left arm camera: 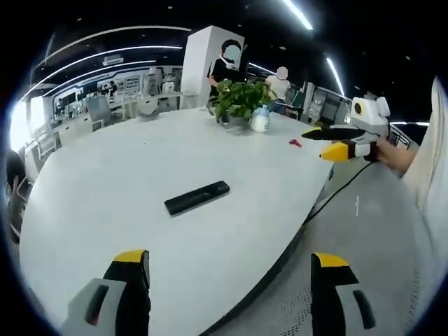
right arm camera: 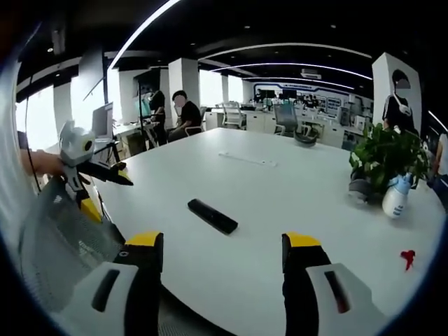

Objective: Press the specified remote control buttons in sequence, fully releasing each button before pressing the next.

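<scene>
- The left gripper [left arm camera: 231,283] has its yellow-tipped black jaws spread wide, holding and touching nothing; one jaw hangs over the table edge, the other over the floor.
- The right gripper [right arm camera: 222,269] is likewise spread wide and empty, above the near rim of the table.
- The remote control [left arm camera: 197,197] lies flat ahead of both grippers, well apart from each. It is a slim black matte bar; in the left gripper view its long axis runs across, far end tilted up to the right.
- In the right gripper view the remote control [right arm camera: 212,215] slants diagonally between the jaws.
- The table [left arm camera: 105,182] is smooth, white and rounded.
- Farther off stand a leafy potted plant [right arm camera: 387,157] and a white spray bottle [right arm camera: 395,194].
</scene>
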`<control>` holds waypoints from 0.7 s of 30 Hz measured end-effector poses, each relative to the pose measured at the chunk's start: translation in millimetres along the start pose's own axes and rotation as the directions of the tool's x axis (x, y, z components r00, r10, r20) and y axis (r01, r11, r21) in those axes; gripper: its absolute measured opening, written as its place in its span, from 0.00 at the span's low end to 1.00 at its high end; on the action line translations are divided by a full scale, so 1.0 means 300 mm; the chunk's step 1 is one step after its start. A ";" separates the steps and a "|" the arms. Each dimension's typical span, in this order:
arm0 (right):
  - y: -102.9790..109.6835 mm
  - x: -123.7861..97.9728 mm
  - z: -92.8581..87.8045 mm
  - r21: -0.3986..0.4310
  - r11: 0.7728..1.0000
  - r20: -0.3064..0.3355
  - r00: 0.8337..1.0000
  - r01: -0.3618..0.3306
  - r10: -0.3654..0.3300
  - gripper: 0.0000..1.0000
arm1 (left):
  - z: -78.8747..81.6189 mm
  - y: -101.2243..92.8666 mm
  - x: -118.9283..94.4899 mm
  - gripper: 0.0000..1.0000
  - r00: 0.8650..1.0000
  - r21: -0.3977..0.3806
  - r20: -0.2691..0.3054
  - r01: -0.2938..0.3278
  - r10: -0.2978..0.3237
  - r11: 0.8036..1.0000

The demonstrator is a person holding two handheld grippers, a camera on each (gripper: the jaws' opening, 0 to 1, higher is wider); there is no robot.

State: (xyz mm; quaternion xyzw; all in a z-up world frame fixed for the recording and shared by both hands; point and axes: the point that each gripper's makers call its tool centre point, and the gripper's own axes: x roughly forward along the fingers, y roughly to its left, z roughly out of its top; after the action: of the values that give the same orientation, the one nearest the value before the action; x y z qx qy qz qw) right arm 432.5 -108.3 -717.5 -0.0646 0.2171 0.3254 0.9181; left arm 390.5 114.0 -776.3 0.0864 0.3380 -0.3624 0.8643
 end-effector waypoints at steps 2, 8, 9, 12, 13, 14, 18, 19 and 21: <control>0.002 0.001 -0.002 -0.001 1.000 -0.003 1.000 -0.003 0.003 0.71 | -0.011 0.009 0.004 1.00 1.000 0.035 -0.030 -0.004 0.005 0.999; 0.019 0.012 -0.024 -0.063 0.998 -0.049 0.999 -0.012 0.009 0.71 | 0.005 0.043 0.027 0.96 0.998 0.101 -0.060 0.023 -0.017 0.995; 0.022 0.014 -0.029 -0.078 0.997 -0.058 0.998 -0.014 0.009 0.71 | 0.008 0.055 0.033 0.90 0.997 0.129 -0.077 0.029 -0.019 0.991; 0.034 0.020 -0.043 -0.121 0.992 -0.084 0.996 -0.022 0.012 0.70 | 0.020 0.074 0.055 0.91 0.995 0.153 -0.093 0.048 -0.034 0.987; 0.038 0.022 -0.048 -0.135 0.990 -0.094 0.995 -0.026 0.013 0.70 | 0.027 0.080 0.065 0.91 0.994 0.178 -0.104 0.063 -0.045 0.982; 0.041 0.023 -0.052 -0.150 0.988 -0.104 0.995 -0.028 0.012 0.70 | 0.030 0.075 0.070 0.91 0.992 0.195 -0.113 0.069 -0.047 0.978; 0.047 0.024 -0.056 -0.184 0.982 -0.112 0.994 -0.029 0.009 0.72 | 0.050 0.099 0.109 0.91 0.985 0.270 -0.164 0.098 -0.054 0.958; 0.046 0.021 -0.049 -0.196 0.980 -0.103 0.995 -0.021 0.000 0.73 | 0.054 0.102 0.116 0.91 0.983 0.280 -0.172 0.104 -0.057 0.954; 0.043 0.019 -0.043 -0.192 0.981 -0.092 0.996 -0.019 0.001 0.72 | 0.071 0.110 0.135 0.91 0.981 0.298 -0.184 0.116 -0.062 0.948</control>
State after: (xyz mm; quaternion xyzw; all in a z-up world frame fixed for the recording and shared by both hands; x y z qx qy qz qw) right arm 424.0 -98.3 -731.2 -0.1669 0.2266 0.3462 0.8950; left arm 444.8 106.5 -789.6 0.2354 0.3544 -0.4403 0.7906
